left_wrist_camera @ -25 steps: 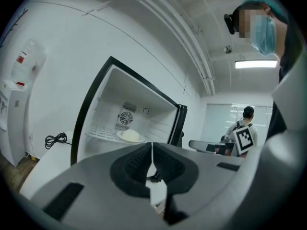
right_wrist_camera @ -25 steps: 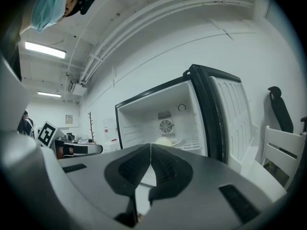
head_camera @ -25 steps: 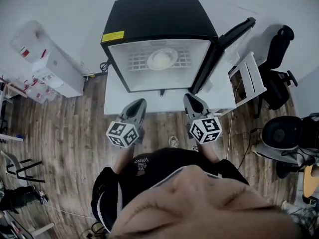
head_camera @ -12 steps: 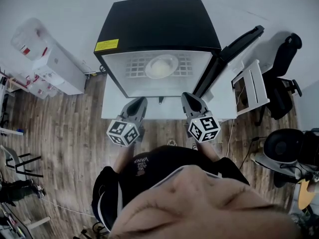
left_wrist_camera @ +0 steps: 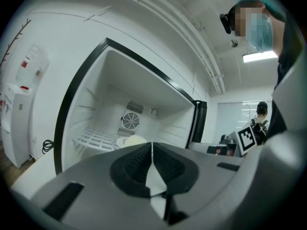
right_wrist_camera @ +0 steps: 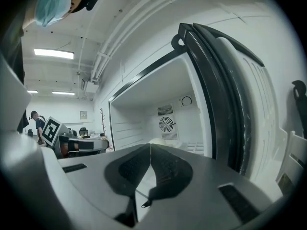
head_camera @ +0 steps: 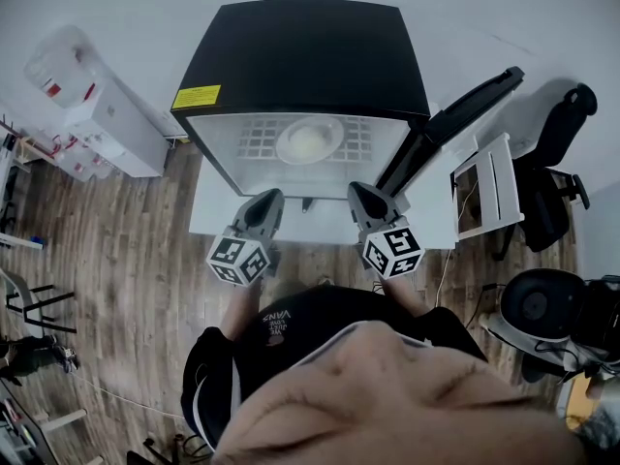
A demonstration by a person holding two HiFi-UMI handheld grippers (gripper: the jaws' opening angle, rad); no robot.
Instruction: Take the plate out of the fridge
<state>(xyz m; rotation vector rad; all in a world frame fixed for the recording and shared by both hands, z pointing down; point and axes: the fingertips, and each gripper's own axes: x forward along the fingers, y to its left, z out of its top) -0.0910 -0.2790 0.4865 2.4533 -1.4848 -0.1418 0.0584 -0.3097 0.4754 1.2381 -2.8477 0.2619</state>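
A black mini fridge [head_camera: 300, 56] stands with its door [head_camera: 455, 119] swung open to the right. Inside, a pale plate [head_camera: 309, 140] rests on the white wire shelf [head_camera: 254, 136]; the same plate [left_wrist_camera: 130, 141] peeks above the jaws in the left gripper view. My left gripper [head_camera: 268, 201] and right gripper [head_camera: 360, 194] hover side by side just before the fridge opening, both shut and empty. In the left gripper view the left gripper [left_wrist_camera: 152, 145] has its jaws pressed together. The right gripper [right_wrist_camera: 150, 145] is closed the same way, with the plate [right_wrist_camera: 159, 141] barely visible beyond it.
The fridge sits on a low white platform [head_camera: 218, 211] over wood flooring. A white water dispenser [head_camera: 97, 114] stands to the left. A white rack [head_camera: 489, 182] and black office chairs [head_camera: 552, 153] stand to the right, past the open door.
Both grippers have moved forward toward the fridge opening, staying shut. The fridge now appears larger and nearer in the head view.
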